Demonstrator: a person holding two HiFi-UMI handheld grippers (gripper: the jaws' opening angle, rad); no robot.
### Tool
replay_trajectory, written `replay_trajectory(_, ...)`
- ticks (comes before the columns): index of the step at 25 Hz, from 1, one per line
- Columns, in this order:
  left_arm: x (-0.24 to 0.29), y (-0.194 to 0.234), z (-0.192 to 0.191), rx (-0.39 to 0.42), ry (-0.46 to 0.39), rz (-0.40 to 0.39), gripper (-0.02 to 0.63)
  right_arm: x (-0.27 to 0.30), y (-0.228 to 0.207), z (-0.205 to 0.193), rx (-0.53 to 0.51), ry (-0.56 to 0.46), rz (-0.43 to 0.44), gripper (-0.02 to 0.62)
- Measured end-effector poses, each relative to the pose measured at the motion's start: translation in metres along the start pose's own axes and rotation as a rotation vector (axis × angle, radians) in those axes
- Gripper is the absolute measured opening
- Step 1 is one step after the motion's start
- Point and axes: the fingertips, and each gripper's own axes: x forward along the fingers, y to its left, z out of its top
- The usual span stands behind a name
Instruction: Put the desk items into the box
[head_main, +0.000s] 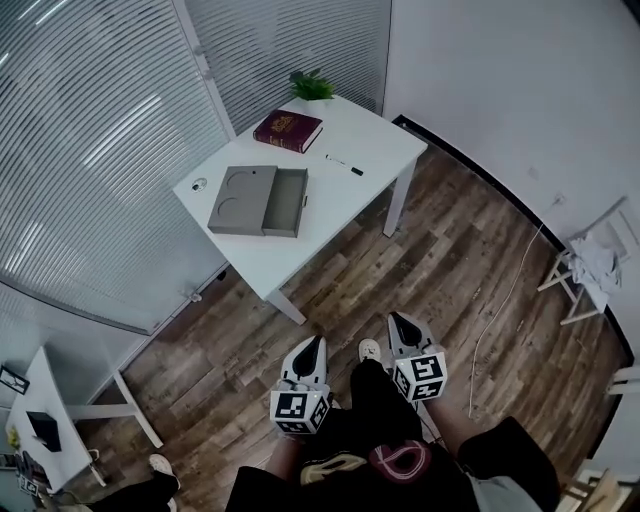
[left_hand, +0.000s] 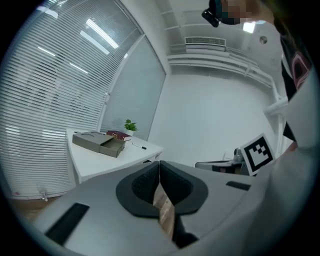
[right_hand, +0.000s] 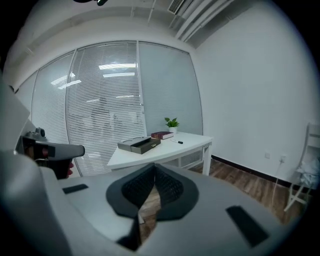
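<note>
Nothing is packed yet: on the smooth white table (head_main: 335, 212) the flat grey box (head_main: 240, 198) lies with its drawer slid out, seemingly empty. The dark red hardback book (head_main: 288, 130) and slim pen (head_main: 345, 165) rest beside it — far from the left gripper (head_main: 316, 343) and right gripper (head_main: 398, 321), both clenched on nothing.

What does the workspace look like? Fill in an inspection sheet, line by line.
Surface: white table, uncrowded.
Job's things: grey box with its drawer pulled out; book; pen; small item beside the box, too small to identify.
Clutter: plant at the table's far corner.
Grippers: left hand-held gripper and right hand-held gripper both shut, empty, well short of the table.
Cables: white cable on the floor.
Surroundings: blinds, rack, second table.
</note>
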Motion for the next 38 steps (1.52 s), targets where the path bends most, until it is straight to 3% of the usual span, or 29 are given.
replay_trajectory(8,0.047,0.019,0.009,-0.003,0.015,0.079,0.018,0.054,-0.032,0.017,-0.001,0.008,0.036,0.011)
replay_trajectory(24,0.171,-0.015,0.024,-0.011,0.010,0.082,0.018,0.113,-0.090,0.034,-0.055,0.036,0.194,0.011)
replay_trajectory(38,0.194,-0.014,0.027,-0.028,0.003,0.113,0.018,0.130,-0.114,0.026,0.000,0.078,0.242,0.011)
